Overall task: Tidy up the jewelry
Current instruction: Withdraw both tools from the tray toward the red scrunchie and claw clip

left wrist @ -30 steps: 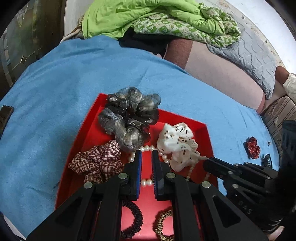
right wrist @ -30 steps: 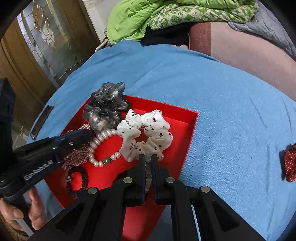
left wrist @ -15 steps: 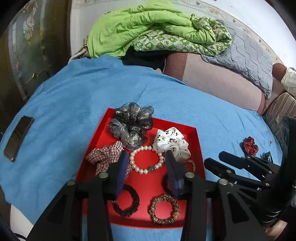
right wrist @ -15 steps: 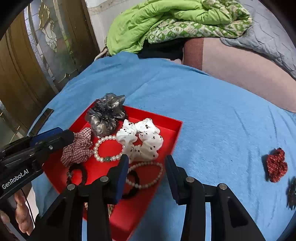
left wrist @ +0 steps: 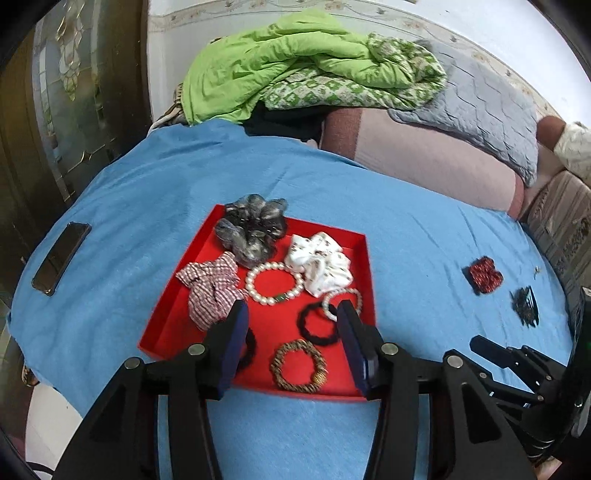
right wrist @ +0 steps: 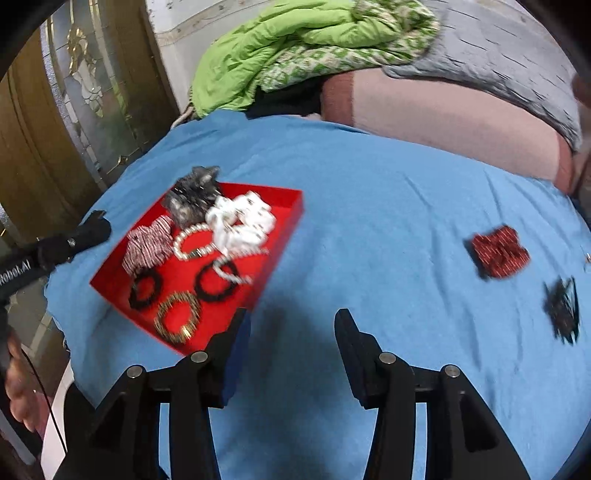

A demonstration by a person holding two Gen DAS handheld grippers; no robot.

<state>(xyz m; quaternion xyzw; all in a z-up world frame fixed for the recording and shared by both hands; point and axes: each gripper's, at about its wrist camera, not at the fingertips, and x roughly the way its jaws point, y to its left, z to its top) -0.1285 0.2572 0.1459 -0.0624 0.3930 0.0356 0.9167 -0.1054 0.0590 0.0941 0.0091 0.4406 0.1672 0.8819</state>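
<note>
Red scrunchie [right wrist: 499, 252] lying loose toward blue cloth's [right wrist: 369, 206] right edge, well apart from red tray [right wrist: 284, 229]; right gripper [right wrist: 288, 332] hovering spread wide, empty, needing squared approach before closing; left gripper [left wrist: 291, 325] likewise agape.

A blue cloth [left wrist: 155, 206] covers the bench, creased near its edges. Behind it stands a pinkish sofa [left wrist: 436, 162] with a grey quilted blanket [left wrist: 491, 110] draped over its back and a heap of bedding on one end: a lime-green quilt [left wrist: 266, 62] over a green-and-white patterned one [left wrist: 332, 88]. The wall [left wrist: 480, 26] behind is white, with a faint patterned border. To the left is a dark wooden door with leaded glass [right wrist: 85, 92] (gilt detail shows in the right wrist view), in soft, even light
</note>
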